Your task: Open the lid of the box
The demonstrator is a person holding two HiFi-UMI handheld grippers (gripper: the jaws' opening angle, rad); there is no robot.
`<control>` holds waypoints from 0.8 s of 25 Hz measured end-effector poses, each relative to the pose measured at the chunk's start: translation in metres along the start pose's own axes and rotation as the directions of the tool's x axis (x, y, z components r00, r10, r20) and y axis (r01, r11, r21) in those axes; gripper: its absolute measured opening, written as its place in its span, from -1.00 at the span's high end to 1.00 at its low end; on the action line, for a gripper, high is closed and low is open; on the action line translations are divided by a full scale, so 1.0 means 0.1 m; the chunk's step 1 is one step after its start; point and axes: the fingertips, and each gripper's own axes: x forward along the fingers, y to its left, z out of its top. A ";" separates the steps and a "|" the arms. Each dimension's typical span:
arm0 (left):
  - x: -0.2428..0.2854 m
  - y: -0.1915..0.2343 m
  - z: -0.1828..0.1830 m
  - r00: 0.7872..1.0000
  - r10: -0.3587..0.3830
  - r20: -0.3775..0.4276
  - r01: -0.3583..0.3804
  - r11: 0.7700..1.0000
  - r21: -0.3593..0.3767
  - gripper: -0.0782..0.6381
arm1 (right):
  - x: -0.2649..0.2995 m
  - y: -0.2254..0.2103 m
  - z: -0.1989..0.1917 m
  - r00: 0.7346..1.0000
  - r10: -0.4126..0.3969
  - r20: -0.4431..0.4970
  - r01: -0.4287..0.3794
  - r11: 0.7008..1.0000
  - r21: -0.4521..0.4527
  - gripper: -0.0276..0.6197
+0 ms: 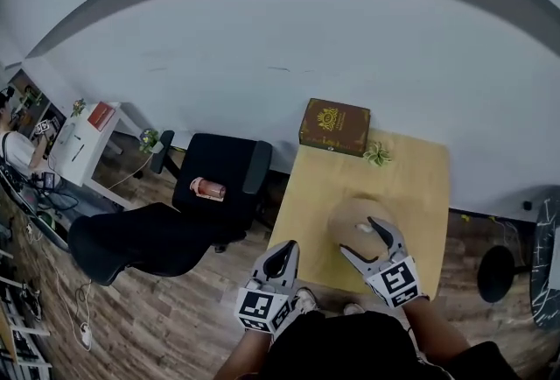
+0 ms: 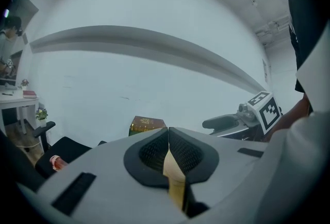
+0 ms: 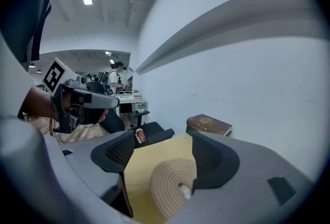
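Observation:
A round woven box (image 1: pixel 359 222) with a coiled lid and a small pale knob (image 1: pixel 364 228) stands near the front of the light wooden table (image 1: pixel 420 186). My right gripper (image 1: pixel 362 238) is open just over it, its jaws either side of the knob and clear of it. In the right gripper view the lid (image 3: pixel 170 181) lies low between the jaws of the right gripper (image 3: pixel 165 138). My left gripper (image 1: pixel 283 247) is shut and empty, off the table's front left edge; in its own view the left gripper (image 2: pixel 168 130) has its pads pressed together.
A brown box with a gold emblem (image 1: pixel 335 126) lies at the table's far edge, next to a small green plant (image 1: pixel 377 154). A black office chair (image 1: pixel 219 170) carrying a pink object (image 1: pixel 208 188) stands left of the table. A black stool (image 1: pixel 497 270) is at the right.

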 end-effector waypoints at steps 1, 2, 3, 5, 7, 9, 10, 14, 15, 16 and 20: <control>0.01 0.01 0.00 1.000 -0.022 -0.003 0.022 1.000 0.004 0.72 | -0.01 0.00 -0.02 1.000 -0.019 -0.004 0.019 1.000 0.010 -0.21; 0.01 0.02 0.00 0.999 -0.045 -0.008 0.045 0.999 0.010 0.72 | -0.02 -0.01 -0.03 0.999 -0.038 -0.007 0.038 0.999 0.019 -0.21; 0.02 0.02 0.00 0.998 -0.068 -0.015 0.069 0.997 0.017 0.72 | -0.03 -0.02 -0.05 0.998 -0.055 -0.011 0.055 0.998 0.025 -0.21; 0.00 -0.01 -0.02 0.993 -0.116 -0.035 0.118 0.992 0.045 0.72 | -0.07 -0.06 -0.11 0.997 -0.078 -0.023 0.079 0.996 0.035 -0.21; -0.01 0.00 -0.06 0.988 -0.145 -0.058 0.149 0.986 0.076 0.72 | -0.09 -0.10 -0.17 0.996 -0.087 -0.038 0.088 0.995 0.038 -0.23; 0.00 0.07 -0.08 0.987 -0.144 -0.075 0.150 0.985 0.084 0.72 | -0.10 -0.12 -0.20 0.995 -0.081 -0.053 0.083 0.996 0.035 -0.23; 0.01 0.10 -0.09 0.988 -0.135 -0.078 0.141 0.987 0.077 0.72 | -0.10 -0.13 -0.20 0.996 -0.077 -0.053 0.079 0.996 0.034 -0.23; 0.11 0.10 -0.06 0.993 -0.105 -0.059 0.108 0.993 0.043 0.72 | -0.09 -0.18 -0.22 0.997 -0.046 -0.068 0.047 0.999 0.006 -0.24; 0.15 0.07 -0.05 0.993 -0.104 -0.058 0.107 0.993 0.049 0.72 | -0.07 -0.20 -0.22 0.997 -0.034 -0.075 0.034 0.999 -0.003 -0.25; 0.18 0.03 -0.05 0.993 -0.103 -0.064 0.107 0.992 0.070 0.72 | -0.05 -0.20 -0.23 0.996 -0.020 -0.084 0.019 1.000 -0.011 -0.26; 0.21 0.01 -0.02 0.994 -0.085 -0.066 0.093 0.987 0.133 0.72 | 0.03 -0.17 -0.35 0.985 0.057 -0.165 -0.065 0.997 -0.044 -0.30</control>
